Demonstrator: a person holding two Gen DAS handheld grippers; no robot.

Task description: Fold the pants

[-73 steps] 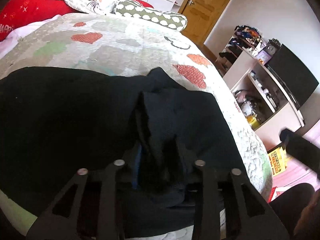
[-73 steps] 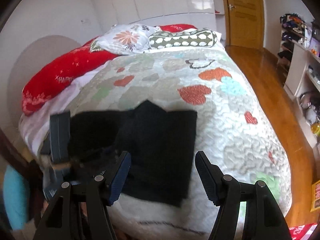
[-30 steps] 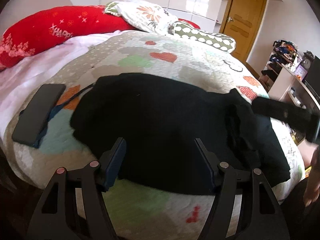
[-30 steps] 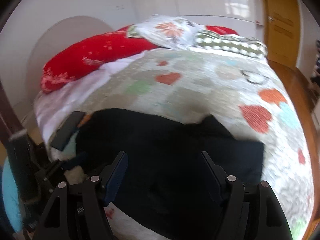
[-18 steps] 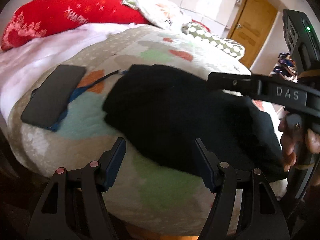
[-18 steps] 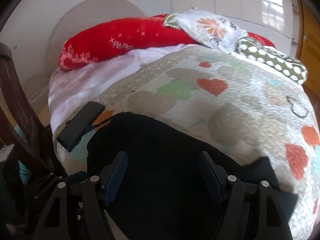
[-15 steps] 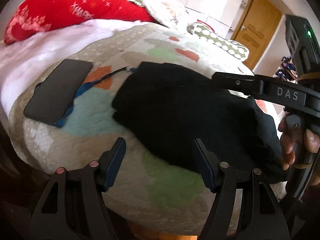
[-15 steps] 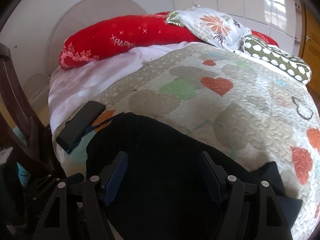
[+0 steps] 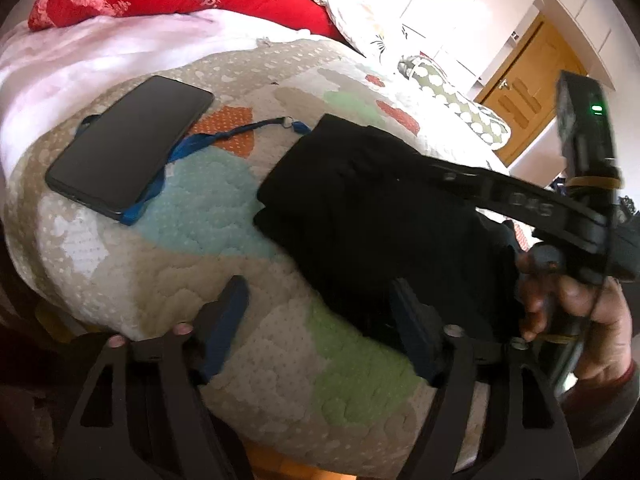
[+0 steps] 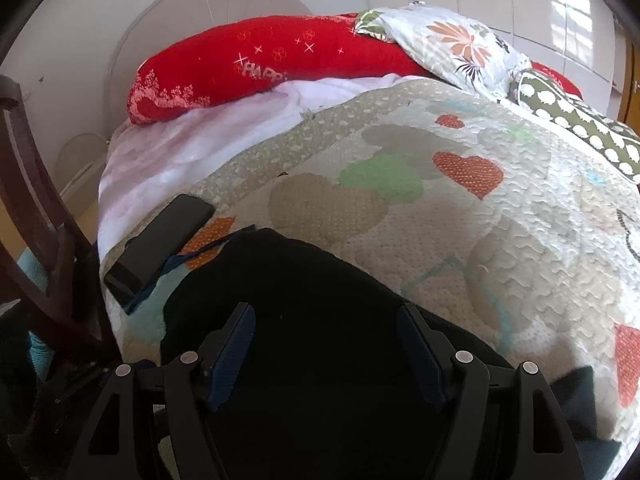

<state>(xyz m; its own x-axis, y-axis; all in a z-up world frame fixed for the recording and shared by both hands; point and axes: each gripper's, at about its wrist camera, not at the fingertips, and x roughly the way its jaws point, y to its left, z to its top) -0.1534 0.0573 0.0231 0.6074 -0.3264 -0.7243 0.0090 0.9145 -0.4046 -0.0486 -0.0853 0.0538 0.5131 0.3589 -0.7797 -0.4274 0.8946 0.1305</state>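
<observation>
The black pants (image 9: 360, 208) lie folded in layers on the quilted bed near its foot edge. They also show in the right wrist view (image 10: 320, 300). My left gripper (image 9: 320, 320) is open and empty, low at the bed's edge, just left of the pants' near corner. My right gripper (image 10: 326, 340) is open and empty, hovering right over the pants. The right gripper's body and the hand that holds it (image 9: 576, 216) show in the left wrist view, above the pants' right part.
A black phone (image 9: 128, 144) on a blue lanyard (image 9: 224, 136) lies on the quilt left of the pants; it also shows in the right wrist view (image 10: 160, 240). Red bolster (image 10: 260, 64) and pillows lie at the bed's head. A dark wooden chair (image 10: 36, 240) stands left of the bed.
Both grippers swung left along the bed toward the pants' left end. The left gripper, earlier shut on the fabric, let go and opened. The right gripper dropped closer over the pants.
</observation>
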